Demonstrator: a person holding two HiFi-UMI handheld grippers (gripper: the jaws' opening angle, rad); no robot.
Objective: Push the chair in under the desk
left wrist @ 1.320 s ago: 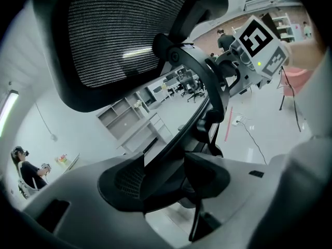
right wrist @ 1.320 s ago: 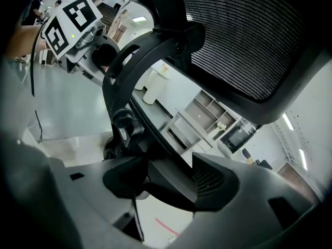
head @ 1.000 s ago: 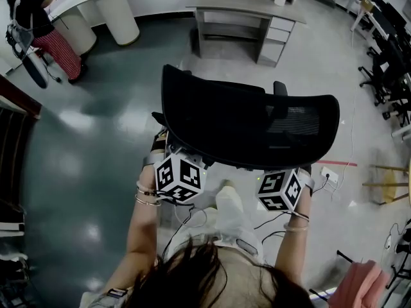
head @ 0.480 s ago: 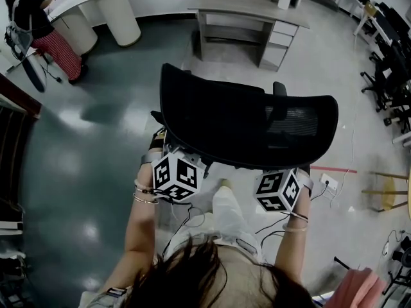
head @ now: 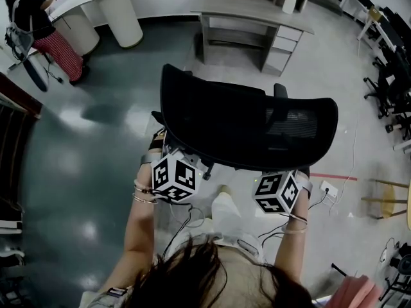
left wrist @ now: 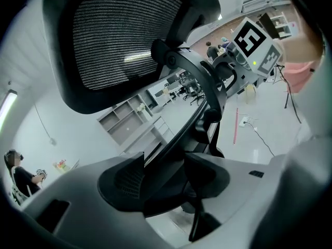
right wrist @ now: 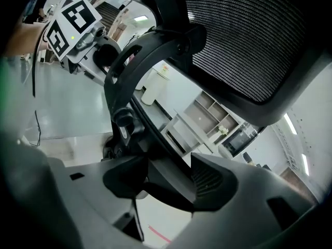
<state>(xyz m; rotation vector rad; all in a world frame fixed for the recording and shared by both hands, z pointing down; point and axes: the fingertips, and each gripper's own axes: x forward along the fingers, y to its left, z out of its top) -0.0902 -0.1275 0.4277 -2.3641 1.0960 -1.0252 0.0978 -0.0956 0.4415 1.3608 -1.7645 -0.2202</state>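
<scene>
So, L gripper (left wrist: 168,178) & R gripper (right wrist: 168,183) clamp chair (head: 244,120) back.

Even, cool overhead light fills the head view. The glossy floor (head: 64,191) throws back soft pale glare around nine o'clock, and the black chair (head: 244,124) is almost a silhouette. Straight lines bow hard towards the rims. In both gripper views the corners darken and the near foreground is soft. A ceiling strip light (left wrist: 7,107) glows at nine o'clock and shines through the mesh.
</scene>
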